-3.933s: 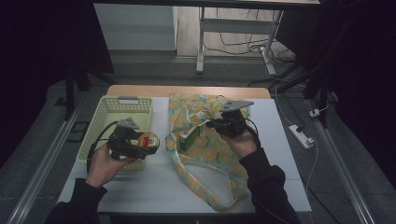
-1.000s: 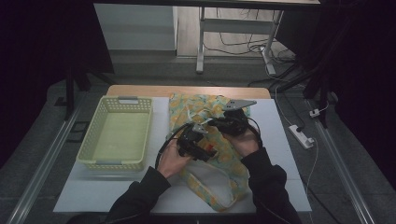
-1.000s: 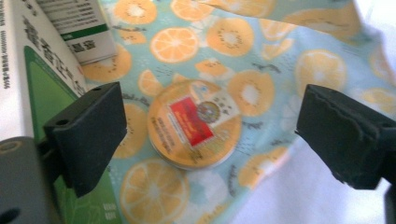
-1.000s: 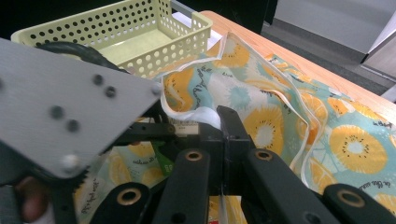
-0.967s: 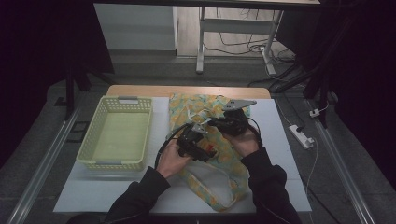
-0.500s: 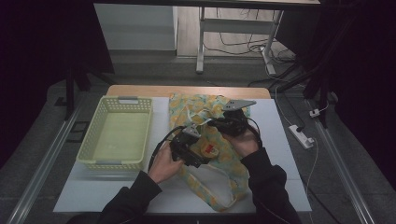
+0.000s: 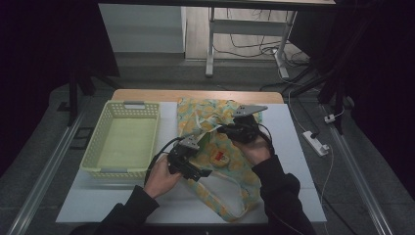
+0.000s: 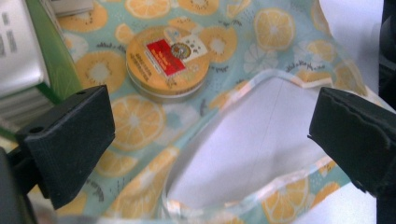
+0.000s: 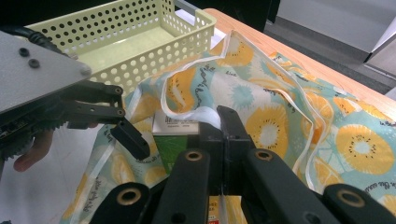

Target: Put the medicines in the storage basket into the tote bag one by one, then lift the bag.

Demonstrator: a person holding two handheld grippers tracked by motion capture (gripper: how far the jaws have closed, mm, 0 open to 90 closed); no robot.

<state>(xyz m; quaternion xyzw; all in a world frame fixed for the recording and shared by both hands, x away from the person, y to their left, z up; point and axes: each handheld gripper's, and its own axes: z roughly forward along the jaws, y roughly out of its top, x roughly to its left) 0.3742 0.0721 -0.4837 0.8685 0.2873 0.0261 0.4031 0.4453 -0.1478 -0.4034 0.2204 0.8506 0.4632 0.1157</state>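
The right hand-held gripper (image 9: pixel 219 135) is clamped on the bag (image 7: pixel 215 147) strap at its far edge, keeping the mouth up. The tin (image 8: pixel 167 63) lies on the bag fabric mid-desk (image 7: pixel 293 147); the left hand-held gripper (image 7: pixel 198 169), jaws just spread wide and empty, hovers near it, right of the basket (image 7: pixel 122 139).

You had no wording you could actually read. The round orange tin (image 8: pixel 167 61) carried a red label with small print around it, too blurred to make out. The fruit-print bag (image 8: pixel 140 121) bore short dark script lines beside its lemon slices, also unreadable. The green carton (image 9: pixel 175 135) showed a white panel with tiny illegible lettering.
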